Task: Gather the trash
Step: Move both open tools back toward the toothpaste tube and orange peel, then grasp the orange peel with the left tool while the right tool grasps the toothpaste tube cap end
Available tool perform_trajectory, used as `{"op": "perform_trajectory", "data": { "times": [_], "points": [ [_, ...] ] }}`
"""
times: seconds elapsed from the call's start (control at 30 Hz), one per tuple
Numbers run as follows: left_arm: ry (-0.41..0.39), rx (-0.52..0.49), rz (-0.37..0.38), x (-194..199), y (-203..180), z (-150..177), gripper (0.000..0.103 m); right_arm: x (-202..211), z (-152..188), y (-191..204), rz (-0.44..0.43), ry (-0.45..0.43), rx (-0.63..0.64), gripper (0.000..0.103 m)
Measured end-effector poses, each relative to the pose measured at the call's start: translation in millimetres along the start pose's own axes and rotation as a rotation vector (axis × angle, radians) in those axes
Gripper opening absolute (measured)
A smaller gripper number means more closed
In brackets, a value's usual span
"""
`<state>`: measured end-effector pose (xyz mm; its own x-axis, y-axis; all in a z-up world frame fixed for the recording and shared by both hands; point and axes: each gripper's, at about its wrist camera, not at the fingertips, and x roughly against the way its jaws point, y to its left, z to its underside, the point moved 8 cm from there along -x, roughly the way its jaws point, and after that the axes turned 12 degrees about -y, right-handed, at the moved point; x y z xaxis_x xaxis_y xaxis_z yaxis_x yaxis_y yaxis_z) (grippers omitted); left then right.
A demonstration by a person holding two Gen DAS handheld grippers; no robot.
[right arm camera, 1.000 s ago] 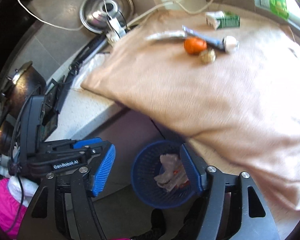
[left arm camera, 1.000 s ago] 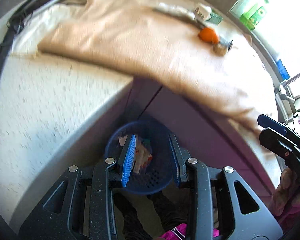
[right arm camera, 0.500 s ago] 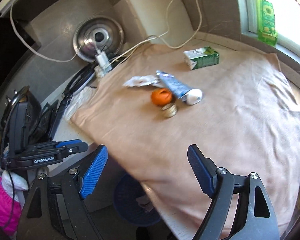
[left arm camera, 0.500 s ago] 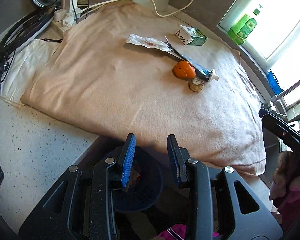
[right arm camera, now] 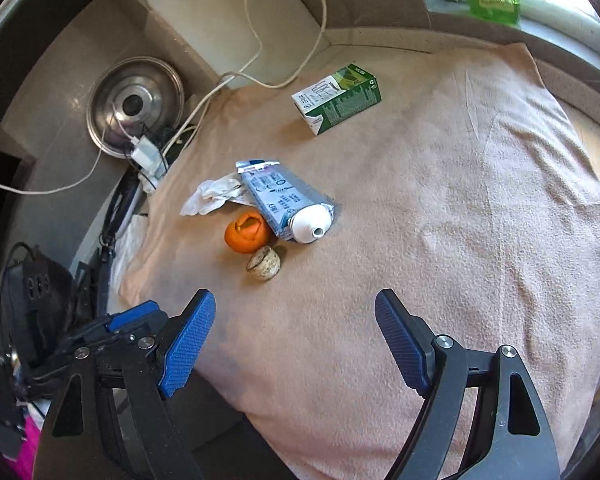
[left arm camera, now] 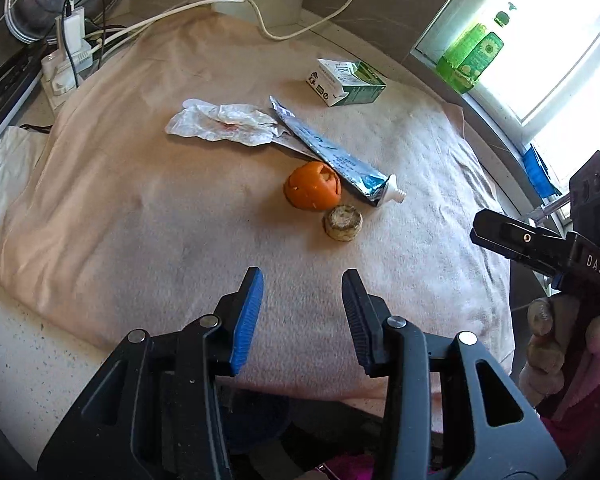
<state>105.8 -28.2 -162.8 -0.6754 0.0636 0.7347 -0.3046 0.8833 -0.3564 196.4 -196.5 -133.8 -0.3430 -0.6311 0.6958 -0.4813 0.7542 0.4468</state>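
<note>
On the beige towel (left arm camera: 148, 208) (right arm camera: 480, 208) lie a crumpled white wrapper (left arm camera: 220, 124) (right arm camera: 212, 196), a blue toothpaste tube (left arm camera: 340, 160) (right arm camera: 288, 208), an orange peel (left arm camera: 312, 186) (right arm camera: 247, 234), a small round brownish scrap (left arm camera: 343, 222) (right arm camera: 264, 268) and a green-and-white carton (left arm camera: 346, 82) (right arm camera: 336, 98). My left gripper (left arm camera: 302, 280) hovers short of the scrap, its jaws opening with nothing between them. My right gripper (right arm camera: 296, 304) stands wide open and empty, nearer than the trash. The blue bin (left arm camera: 256, 420) is mostly hidden below the left gripper.
A steel pot lid (right arm camera: 134, 104), a power strip with a charger (left arm camera: 70, 56) and white cables (left arm camera: 260, 20) sit at the back left. A green bottle (left arm camera: 474, 56) stands on the window sill. A hand (left arm camera: 556, 344) holds the right gripper's body.
Both grippers have risen from over the blue bin below the counter and moved forward over the towel. The right jaws widened, the left jaws widened slightly. The bin has dropped almost out of view.
</note>
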Motion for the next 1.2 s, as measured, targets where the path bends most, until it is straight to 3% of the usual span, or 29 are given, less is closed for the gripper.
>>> {"op": "perform_trajectory", "data": {
  "times": [0.33, 0.57, 0.73, 1.07, 1.2],
  "points": [
    [0.016, -0.009, 0.006, -35.1, -15.2, -26.1, 0.041, -42.4, -21.5, -11.3, -0.065, 0.062, -0.192, 0.081],
    [0.039, -0.011, 0.002, -54.3, -15.9, -31.8, 0.041, -68.5, -17.2, -24.0, -0.078, 0.122, -0.339, 0.069],
    [0.052, -0.021, 0.002, -64.9, -16.2, -32.0, 0.041, -81.5, -14.5, -30.6, -0.073, 0.136, -0.416, 0.066],
    [0.069, -0.032, -0.002, -83.0, -13.6, -37.5, 0.041, -96.8, -22.8, -26.3, -0.041, 0.135, -0.418, 0.065],
    [0.068, -0.022, -0.005, -86.2, -10.4, -39.7, 0.041, -101.3, -24.2, -23.5, -0.007, 0.144, -0.377, 0.057]
  ]
}}
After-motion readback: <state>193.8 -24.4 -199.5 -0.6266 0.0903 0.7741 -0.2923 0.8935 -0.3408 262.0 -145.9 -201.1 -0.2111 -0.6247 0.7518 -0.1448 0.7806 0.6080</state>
